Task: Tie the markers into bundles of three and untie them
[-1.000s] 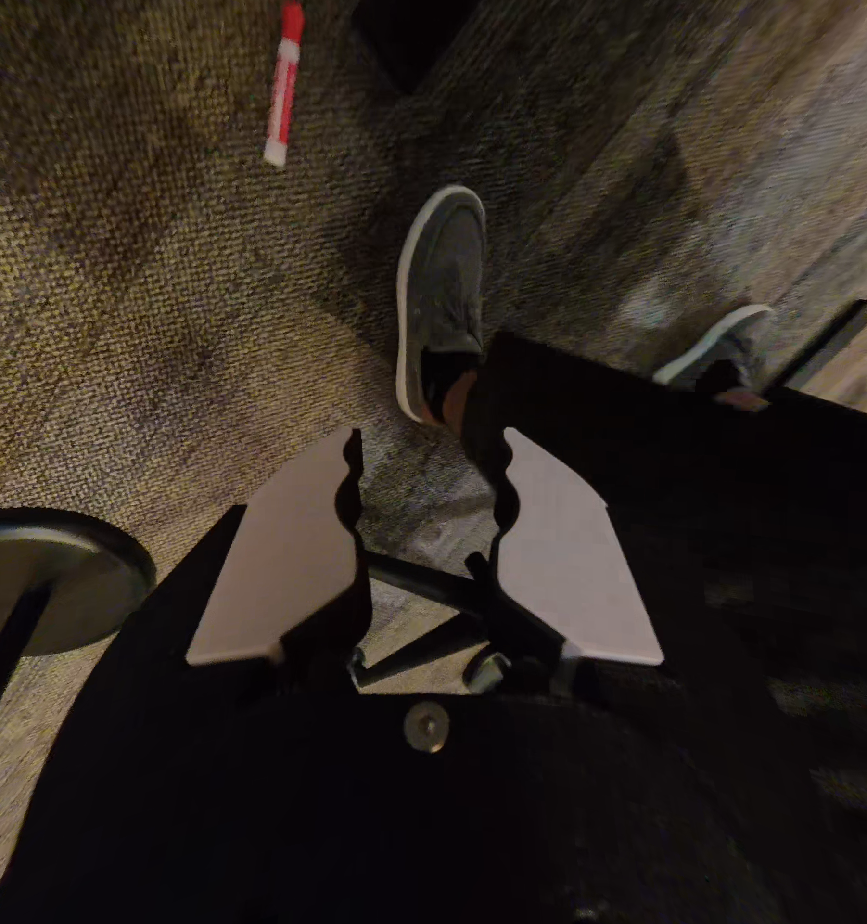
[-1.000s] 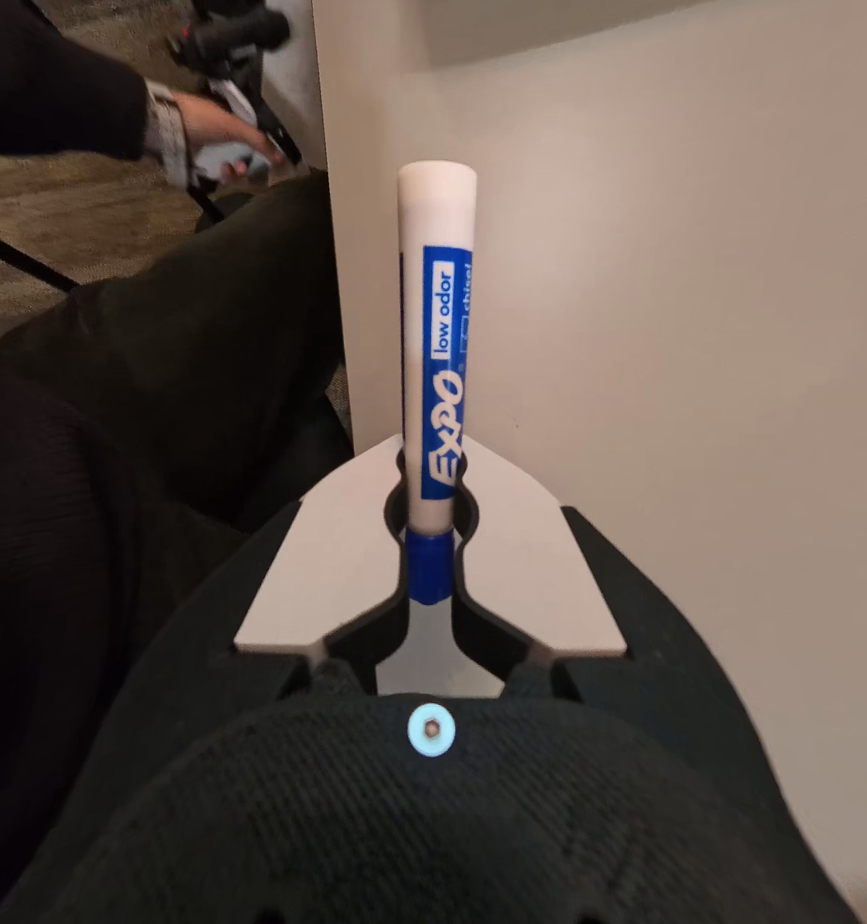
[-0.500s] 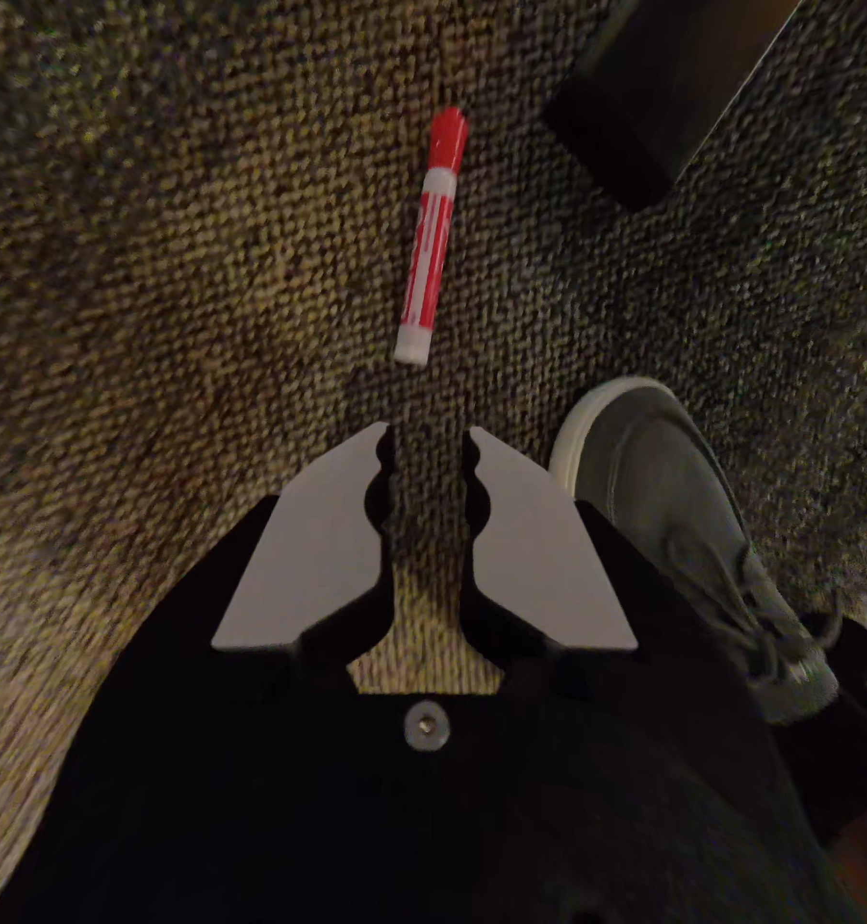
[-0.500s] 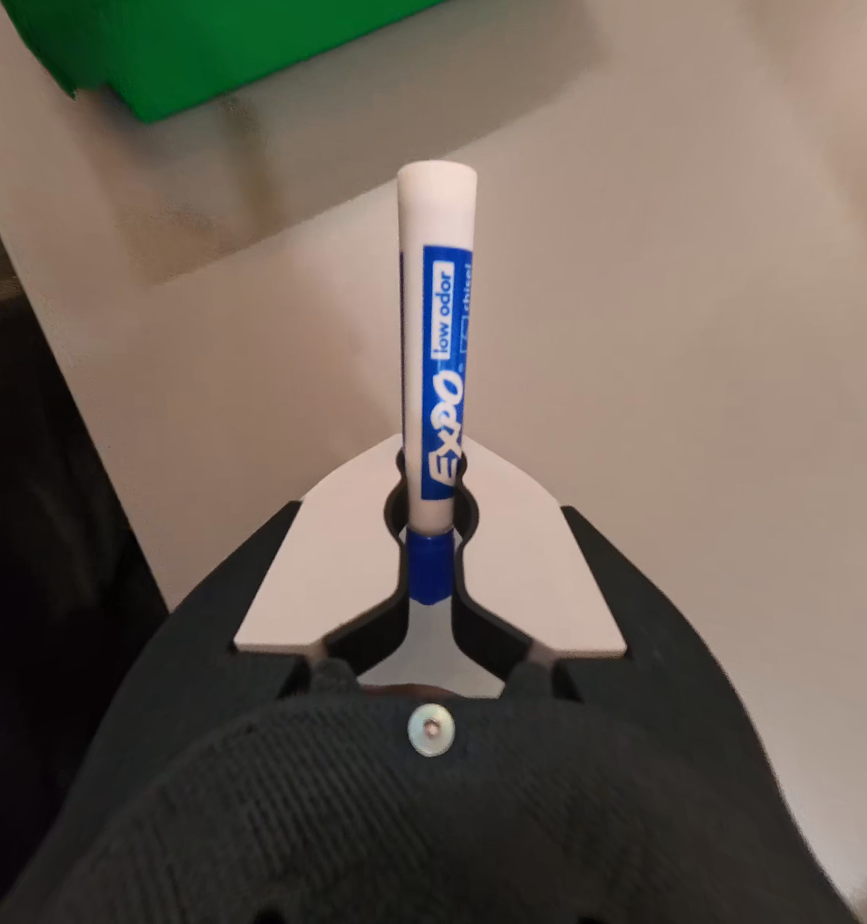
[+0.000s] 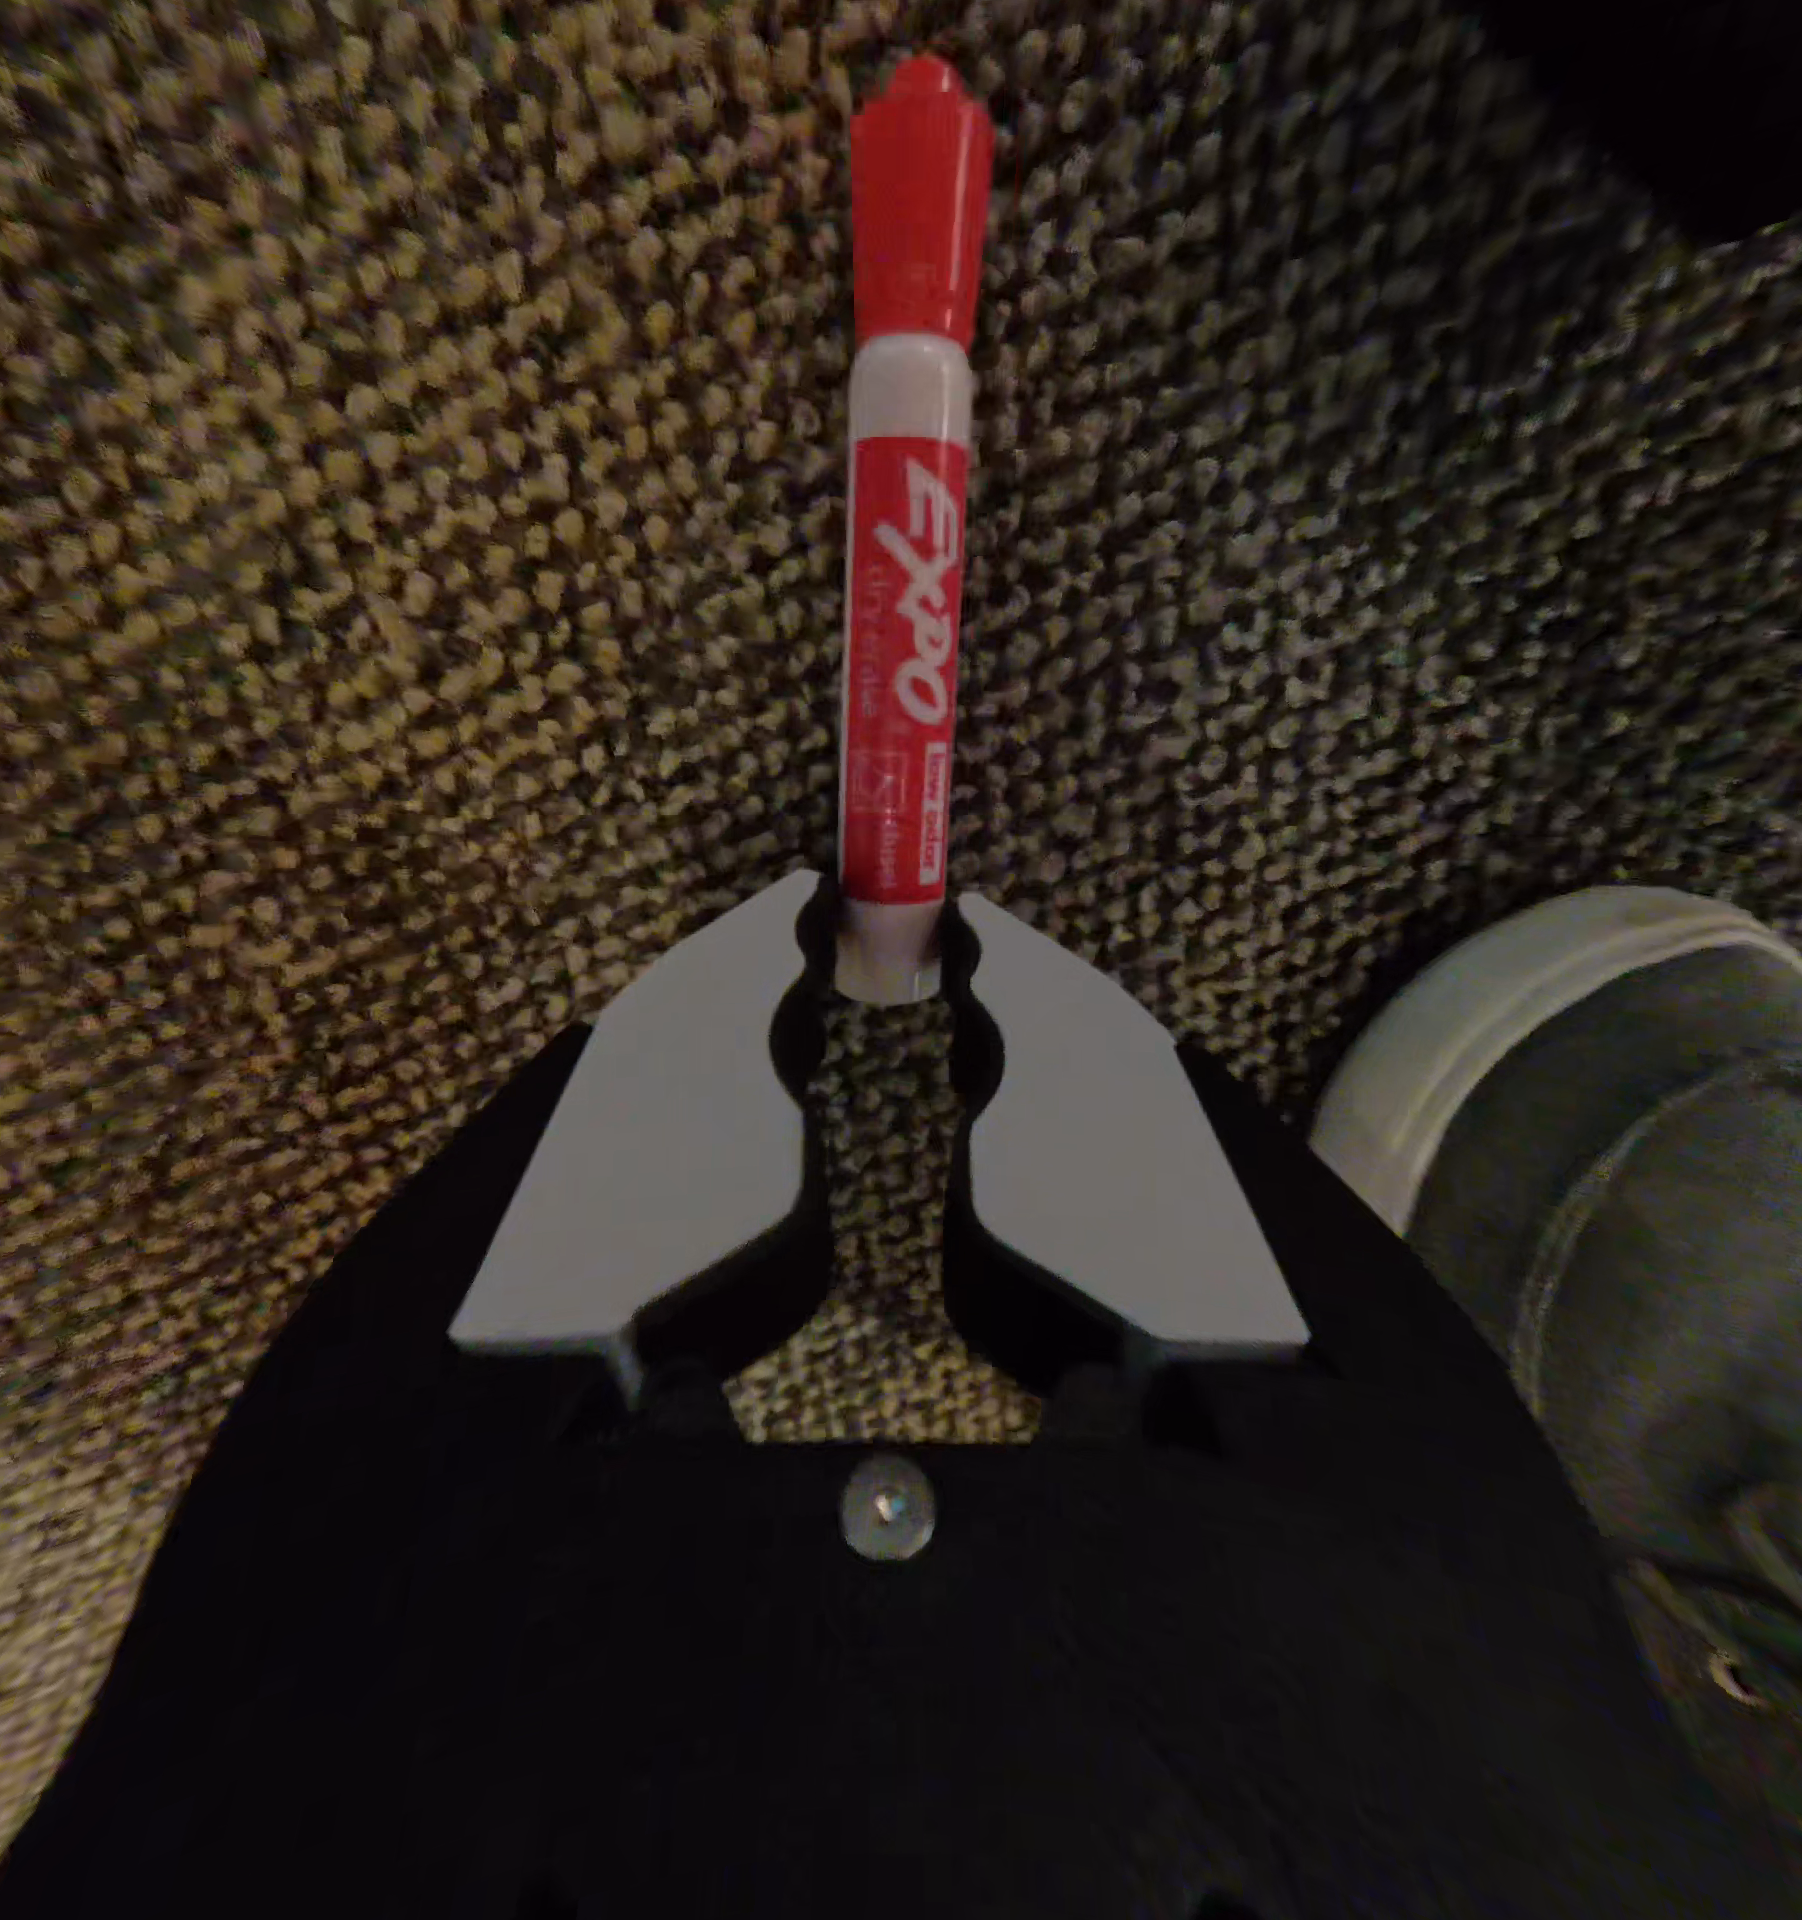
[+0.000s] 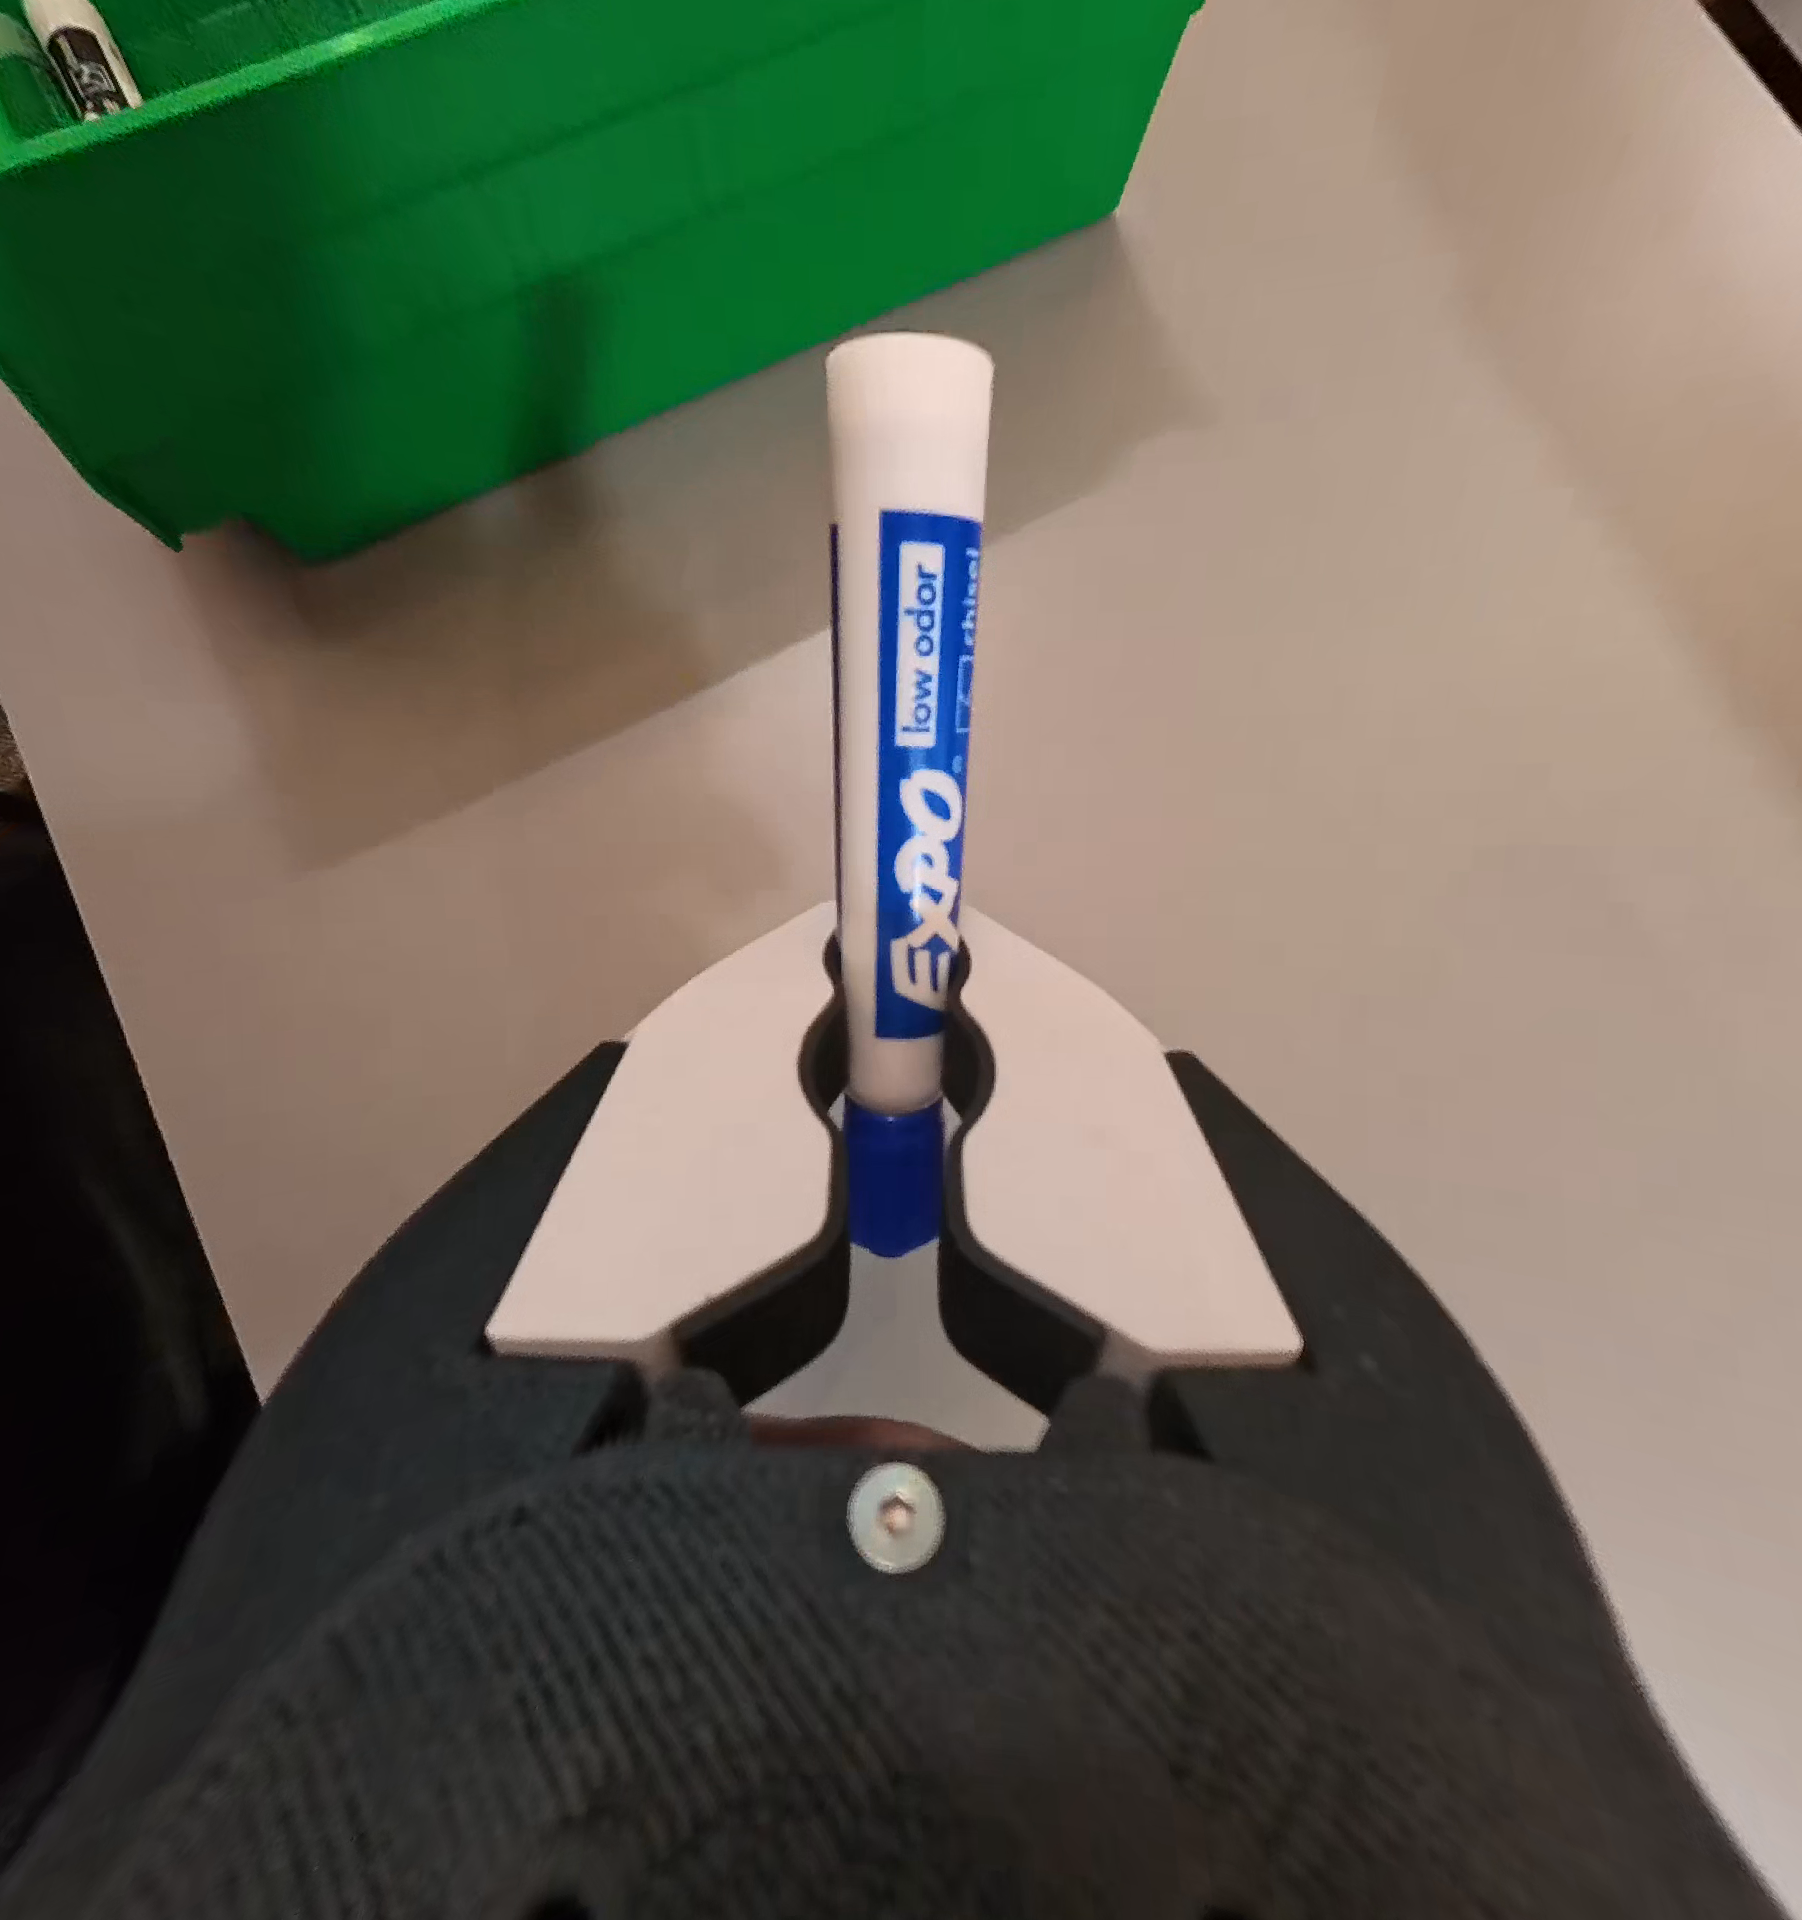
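Our left tool (image 5: 889, 914) has its jaws narrowly apart around the white tail of a red marker (image 5: 902, 623) lying on the carpet (image 5: 357, 520). We cannot tell whether they pinch it. A shoe (image 5: 1624, 1195) is near. Our right tool (image 6: 897, 945) is clenched on a blue marker (image 6: 907, 675) over the tabletop (image 6: 1396, 727), with a green bin (image 6: 564, 208) beyond.

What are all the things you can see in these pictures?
red marker: one, red and white, on the carpet, white end between the left tongs' tips
blue marker: one, white and blue, clamped in the right tongs
green bin: one, on the table
small marker: one, black and white, inside the bin
carpet: speckled brown
table: one, white
shoe: one, grey, white sole, on the carpet
left tongs: grey and black
right tongs: grey and black
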Motion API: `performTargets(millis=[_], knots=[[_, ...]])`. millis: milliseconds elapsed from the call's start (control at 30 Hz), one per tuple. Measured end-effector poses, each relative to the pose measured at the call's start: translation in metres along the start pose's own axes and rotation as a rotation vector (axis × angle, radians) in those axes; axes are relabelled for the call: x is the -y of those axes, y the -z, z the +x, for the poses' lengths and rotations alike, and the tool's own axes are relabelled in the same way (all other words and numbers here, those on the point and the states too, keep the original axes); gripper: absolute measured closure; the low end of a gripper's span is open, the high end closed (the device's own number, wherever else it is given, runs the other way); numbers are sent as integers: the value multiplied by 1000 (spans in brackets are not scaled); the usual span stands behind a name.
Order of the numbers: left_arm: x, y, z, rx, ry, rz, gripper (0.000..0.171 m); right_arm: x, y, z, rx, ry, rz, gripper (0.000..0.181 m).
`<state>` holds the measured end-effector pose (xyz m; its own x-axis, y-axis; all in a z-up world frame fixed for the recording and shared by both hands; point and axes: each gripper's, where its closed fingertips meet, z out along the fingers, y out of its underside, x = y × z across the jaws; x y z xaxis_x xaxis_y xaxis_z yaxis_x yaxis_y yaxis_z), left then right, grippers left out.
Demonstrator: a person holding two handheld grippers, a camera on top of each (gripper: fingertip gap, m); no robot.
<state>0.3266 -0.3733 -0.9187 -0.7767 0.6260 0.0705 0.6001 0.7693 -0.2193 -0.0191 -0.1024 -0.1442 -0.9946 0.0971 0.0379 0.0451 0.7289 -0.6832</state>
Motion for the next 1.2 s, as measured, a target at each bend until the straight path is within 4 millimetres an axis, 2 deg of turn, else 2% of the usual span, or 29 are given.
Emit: performTargets(millis=[67,167,233,300,367,433,533,667,733,767,867,900,967,1067,1133,1200], knots=[[4,11,6,-87,63,52,150,-2,2,0,7,-10,17,167],[2,39,1,-139,187,101,150,-8,10,-3,26,-31,40,167],[-6,71,-2,-157,207,128,150,-10,20,-4,38,-40,66,167],[-15,114,-9,-153,188,159,150,-11,34,-6,56,-52,102,167],[-23,168,-17,-157,150,181,150,-20,48,-9,79,-73,103,167],[-24,234,-32,-122,76,223,150,-37,59,-12,98,-79,74,167],[-10,351,-45,-66,-29,337,151,-69,76,-19,106,-19,43,167],[22,507,-31,-29,-139,492,150,-110,95,-33,148,19,15,167],[40,592,-7,-33,-173,608,151,-131,104,-40,176,79,-18,167],[46,633,11,-46,-201,653,151,-141,109,-43,194,117,-40,167],[43,730,74,-43,-330,675,151,-174,128,-49,239,220,-78,167],[38,756,97,-36,-382,678,151,-183,137,-50,255,219,-74,167],[25,800,145,-54,-474,677,151,-199,157,-56,296,230,-63,167],[0,847,236,-184,-613,683,151,-225,183,-63,357,279,-65,167],[-18,865,304,-311,-732,667,151,-234,196,-63,375,286,-41,167],[-36,873,370,-430,-894,627,150,-240,207,-60,366,290,-51,167]])
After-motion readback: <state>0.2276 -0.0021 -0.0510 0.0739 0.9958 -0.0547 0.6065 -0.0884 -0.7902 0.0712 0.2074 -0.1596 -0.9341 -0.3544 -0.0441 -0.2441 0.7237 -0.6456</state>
